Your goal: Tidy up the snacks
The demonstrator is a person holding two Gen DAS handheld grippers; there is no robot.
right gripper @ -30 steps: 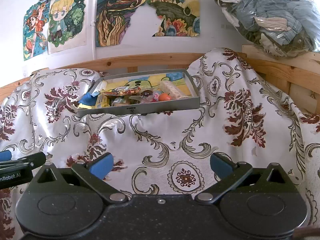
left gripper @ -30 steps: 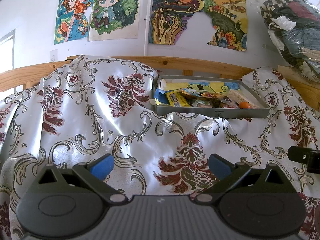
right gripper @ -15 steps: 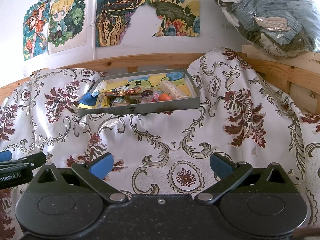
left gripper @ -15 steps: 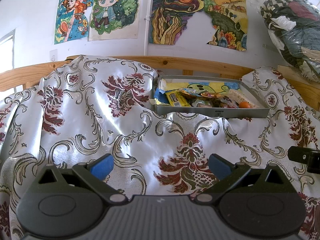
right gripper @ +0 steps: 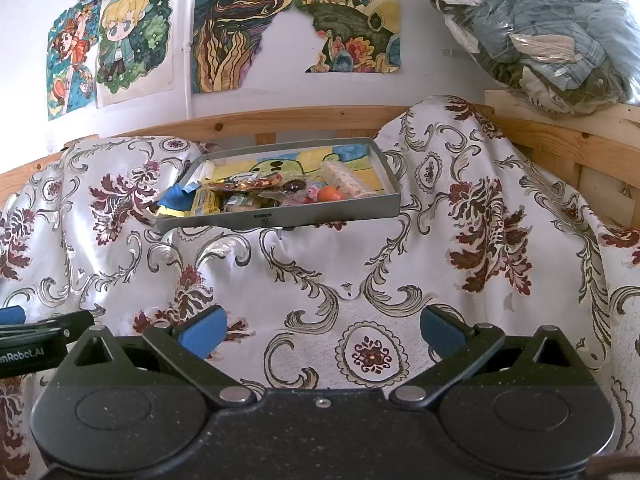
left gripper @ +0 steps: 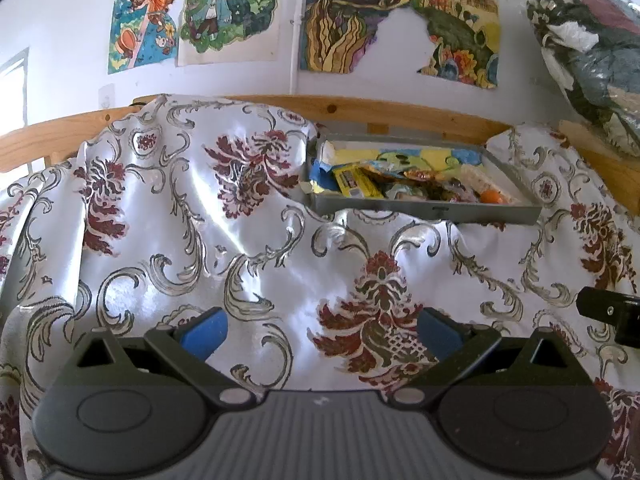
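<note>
A shallow grey metal tray [left gripper: 424, 210] [right gripper: 280, 218] sits at the back of a patterned cloth. It holds several snacks: a yellow packet [left gripper: 354, 180] [right gripper: 206, 204], an orange ball [left gripper: 491, 197] [right gripper: 330, 193], a pale wrapped bar [right gripper: 346, 178] and shiny wrappers [right gripper: 248, 182]. My left gripper [left gripper: 320, 330] is open and empty, well in front of the tray. My right gripper [right gripper: 320, 330] is open and empty, also well short of it.
A white cloth with red floral print [left gripper: 200, 240] [right gripper: 480, 240] covers the surface, rumpled into folds. A wooden rail [left gripper: 400, 114] [right gripper: 280, 120] runs behind the tray. A plastic bag of clothes [right gripper: 540, 32] lies at the back right. Drawings hang on the wall [left gripper: 360, 20].
</note>
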